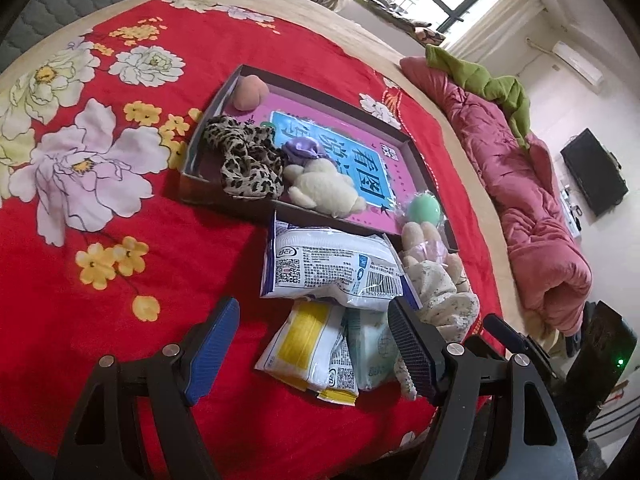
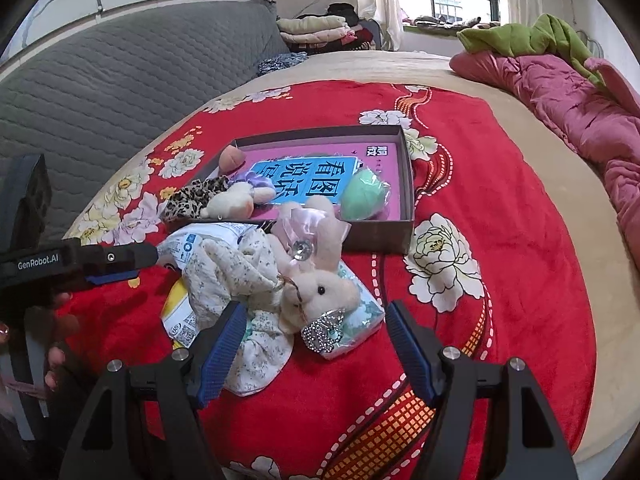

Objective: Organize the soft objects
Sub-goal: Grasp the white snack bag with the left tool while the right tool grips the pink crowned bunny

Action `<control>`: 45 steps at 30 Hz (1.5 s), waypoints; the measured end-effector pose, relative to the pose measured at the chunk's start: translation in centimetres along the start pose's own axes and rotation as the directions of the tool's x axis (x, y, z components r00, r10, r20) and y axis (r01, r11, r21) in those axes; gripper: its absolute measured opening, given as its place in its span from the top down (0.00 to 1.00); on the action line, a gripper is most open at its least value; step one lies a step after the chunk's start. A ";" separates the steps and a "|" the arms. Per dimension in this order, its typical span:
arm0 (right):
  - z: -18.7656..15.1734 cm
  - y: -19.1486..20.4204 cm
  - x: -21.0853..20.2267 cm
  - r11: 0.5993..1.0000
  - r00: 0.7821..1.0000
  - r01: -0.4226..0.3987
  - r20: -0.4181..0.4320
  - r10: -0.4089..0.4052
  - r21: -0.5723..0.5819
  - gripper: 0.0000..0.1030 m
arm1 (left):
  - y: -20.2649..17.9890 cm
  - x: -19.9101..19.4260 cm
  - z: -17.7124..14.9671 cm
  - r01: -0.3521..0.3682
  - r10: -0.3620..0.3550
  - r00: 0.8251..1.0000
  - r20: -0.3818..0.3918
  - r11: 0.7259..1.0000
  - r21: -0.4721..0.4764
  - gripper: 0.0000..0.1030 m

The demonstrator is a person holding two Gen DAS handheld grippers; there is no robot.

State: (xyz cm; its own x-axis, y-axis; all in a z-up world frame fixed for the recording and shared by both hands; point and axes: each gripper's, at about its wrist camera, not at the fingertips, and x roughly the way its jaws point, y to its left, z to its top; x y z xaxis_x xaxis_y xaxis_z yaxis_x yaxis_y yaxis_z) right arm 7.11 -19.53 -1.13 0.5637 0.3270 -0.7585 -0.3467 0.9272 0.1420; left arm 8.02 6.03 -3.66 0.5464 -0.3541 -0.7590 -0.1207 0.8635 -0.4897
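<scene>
A shallow dark box (image 2: 380,236) lined with a pink book lies on the red flowered bedspread. Inside it are a peach toy (image 2: 232,158), a leopard scrunchie (image 1: 244,160), a purple scrunchie (image 1: 300,150), a cream plush (image 1: 320,188) and a green ball (image 2: 366,194). Just in front of the box lies a heap: a plush rabbit (image 2: 320,288), a floral cloth (image 2: 240,272), a white wipes packet (image 1: 332,268), a yellow packet (image 1: 304,344) and a green tissue pack (image 1: 372,352). My left gripper (image 1: 314,344) hovers open over the packets. My right gripper (image 2: 316,340) hovers open over the rabbit, touching nothing.
A pink quilt (image 2: 580,120) with a green blanket (image 2: 532,36) on it is bunched along the bed's right side. A grey padded headboard (image 2: 120,92) and folded clothes (image 2: 316,28) stand at the back. A person's fingers (image 2: 56,356) show at the left edge.
</scene>
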 end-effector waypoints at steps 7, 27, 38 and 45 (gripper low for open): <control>-0.3 0.4 0.8 0.999 1.000 0.013 -0.005 -0.014 -0.032 0.30 | 1.5 1.5 0.3 0.079 -0.081 0.997 -0.016 0.992 -0.099 0.25; -0.5 1.0 3.6 0.993 0.997 0.066 -0.024 -0.068 -0.095 0.30 | 2.0 5.9 2.0 0.258 -0.268 0.963 -0.018 0.940 -0.223 0.26; 0.3 0.6 5.2 0.991 0.995 0.099 -0.006 -0.100 -0.087 0.37 | 2.4 7.9 1.9 0.265 -0.278 0.960 -0.027 0.938 -0.223 0.26; 0.1 1.5 5.7 0.988 0.996 0.087 0.008 -0.087 -0.131 0.56 | 2.6 8.3 1.7 0.273 -0.283 0.959 -0.015 0.936 -0.222 0.37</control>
State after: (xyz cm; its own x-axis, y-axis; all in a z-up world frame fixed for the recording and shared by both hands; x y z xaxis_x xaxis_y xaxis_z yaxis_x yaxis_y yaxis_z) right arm 9.85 -16.28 -5.22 0.5979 0.2469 -0.7626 -0.3913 0.9202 -0.0089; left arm 13.67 5.93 -10.49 0.5457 -0.5895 -0.5956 -0.1475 0.6321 -0.7608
